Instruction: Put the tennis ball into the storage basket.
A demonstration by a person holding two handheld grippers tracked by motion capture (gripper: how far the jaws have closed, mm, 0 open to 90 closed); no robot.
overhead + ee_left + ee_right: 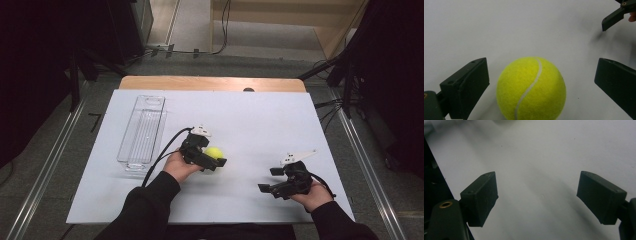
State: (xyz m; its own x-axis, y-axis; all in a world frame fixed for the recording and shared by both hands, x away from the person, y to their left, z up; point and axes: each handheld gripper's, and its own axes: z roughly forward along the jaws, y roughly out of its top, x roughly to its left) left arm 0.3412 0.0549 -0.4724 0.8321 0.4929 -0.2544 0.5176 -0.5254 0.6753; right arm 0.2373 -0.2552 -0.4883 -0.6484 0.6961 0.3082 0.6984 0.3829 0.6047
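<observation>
Starting at the left of the white table surface (260, 115), we find one clear plastic tray (142, 131), long and narrow, lying lengthwise from near the far edge toward the middle. We see nothing inside it. It sits close to the left edge, with a strip of bare surface between it and that edge.

Next comes our left gripper (214, 156), held in the left hand (178, 166) just right of the tray's near end. In the left gripper view its two black jaws stand wide apart, one on each side of a single yellow-green tennis ball (531, 88). The ball rests on the surface between them, touching neither jaw. In the high view the ball (214, 151) lies near the middle of the table, somewhat toward the near edge.

Farther right, well apart from the ball, we hold our right gripper (270, 180) in the right hand (315, 195), near the near right corner. Its jaws are also spread wide, with bare white surface between them in the right gripper view.

So we count one tray, one ball, two grippers. Open room is plentiful: the whole far right part of the surface is bare, as is the stretch between the two grippers and a band along the near edge.
</observation>
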